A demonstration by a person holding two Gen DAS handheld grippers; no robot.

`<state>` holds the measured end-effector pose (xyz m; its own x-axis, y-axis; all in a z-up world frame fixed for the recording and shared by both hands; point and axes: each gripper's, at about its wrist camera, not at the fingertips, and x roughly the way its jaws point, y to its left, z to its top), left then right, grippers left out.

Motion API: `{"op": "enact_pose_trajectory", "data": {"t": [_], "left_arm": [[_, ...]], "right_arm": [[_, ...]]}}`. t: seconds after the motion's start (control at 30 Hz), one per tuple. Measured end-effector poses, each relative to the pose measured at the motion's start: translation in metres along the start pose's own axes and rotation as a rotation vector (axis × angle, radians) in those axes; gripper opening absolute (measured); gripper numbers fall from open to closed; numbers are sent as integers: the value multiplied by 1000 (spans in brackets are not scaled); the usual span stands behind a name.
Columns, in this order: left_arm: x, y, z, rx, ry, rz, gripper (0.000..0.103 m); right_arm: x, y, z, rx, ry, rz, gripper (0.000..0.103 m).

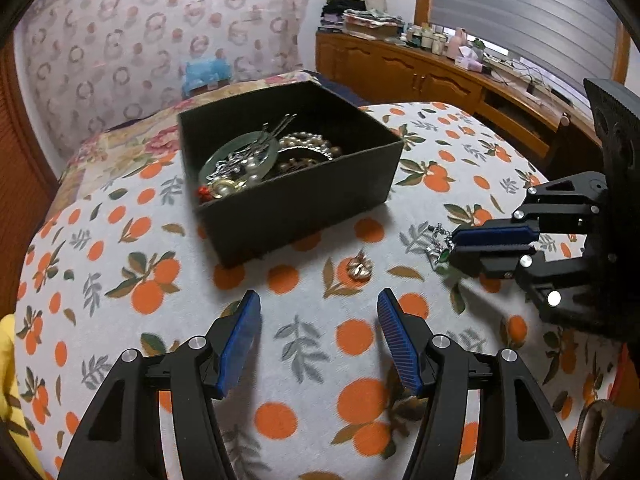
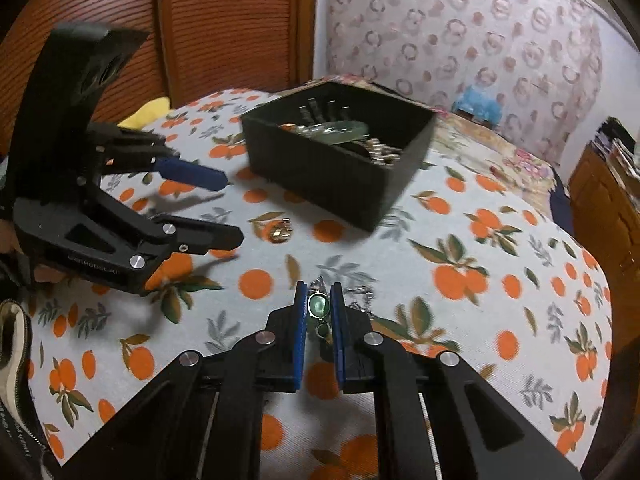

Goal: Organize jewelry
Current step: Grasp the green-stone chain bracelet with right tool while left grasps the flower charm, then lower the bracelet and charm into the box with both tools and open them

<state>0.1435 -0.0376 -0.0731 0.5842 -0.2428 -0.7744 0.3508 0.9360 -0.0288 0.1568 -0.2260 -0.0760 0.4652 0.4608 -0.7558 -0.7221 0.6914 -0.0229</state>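
Note:
A black open box (image 1: 304, 196) holds pearls, a green bangle and hairpins; it also shows in the right wrist view (image 2: 340, 176). A small gold earring (image 1: 359, 267) lies on the orange-print cloth in front of the box, and it shows in the right wrist view too (image 2: 281, 231). My right gripper (image 2: 319, 300) is shut on a silver chain necklace with a green oval pendant (image 2: 319, 306); in the left wrist view the gripper (image 1: 454, 246) pinches the chain (image 1: 438, 240) low over the cloth. My left gripper (image 1: 319, 304) is open and empty, just short of the earring.
The surface is a padded top with an orange-fruit cloth (image 1: 120, 280). A wooden sideboard (image 1: 440, 80) with bottles stands at the back right. A yellow cloth (image 1: 10, 380) lies at the left edge. A zipped pouch (image 2: 16, 352) sits at the near left.

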Motion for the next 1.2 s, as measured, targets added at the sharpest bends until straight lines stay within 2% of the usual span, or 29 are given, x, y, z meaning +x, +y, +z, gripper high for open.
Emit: {"op": "enact_pose_trajectory", "data": {"t": [0.03, 0.13, 0.2, 0.27, 0.37, 0.6, 0.63, 0.67, 0.93, 1.2], "left_arm": [[2, -2, 2, 4, 6, -11, 58], [6, -6, 7, 7, 13, -41, 50], [9, -9, 10, 17, 11, -34, 47], [11, -11, 14, 20, 12, -34, 38], [15, -14, 18, 32, 15, -38, 32], [20, -20, 18, 58, 20, -23, 28], [20, -19, 17, 58, 18, -20, 24], [20, -19, 18, 58, 17, -20, 14], [6, -14, 22, 28, -37, -30, 14], [-12, -8, 40, 14, -93, -5, 14]], "right_arm": [[-1, -2, 0, 6, -4, -5, 13], [-7, -11, -2, 31, -20, -20, 13], [-8, -16, -3, 44, -28, -26, 13], [-9, -19, -4, 58, -33, -31, 13], [-8, -22, -4, 64, -36, -35, 13], [-9, -23, -6, 65, -39, -38, 13], [-10, -24, -7, 68, -42, -38, 13], [-11, -26, -7, 70, -44, -38, 13], [-22, -32, 2, 70, -78, -51, 13], [-40, -39, 30, 36, -143, -82, 13]]}}
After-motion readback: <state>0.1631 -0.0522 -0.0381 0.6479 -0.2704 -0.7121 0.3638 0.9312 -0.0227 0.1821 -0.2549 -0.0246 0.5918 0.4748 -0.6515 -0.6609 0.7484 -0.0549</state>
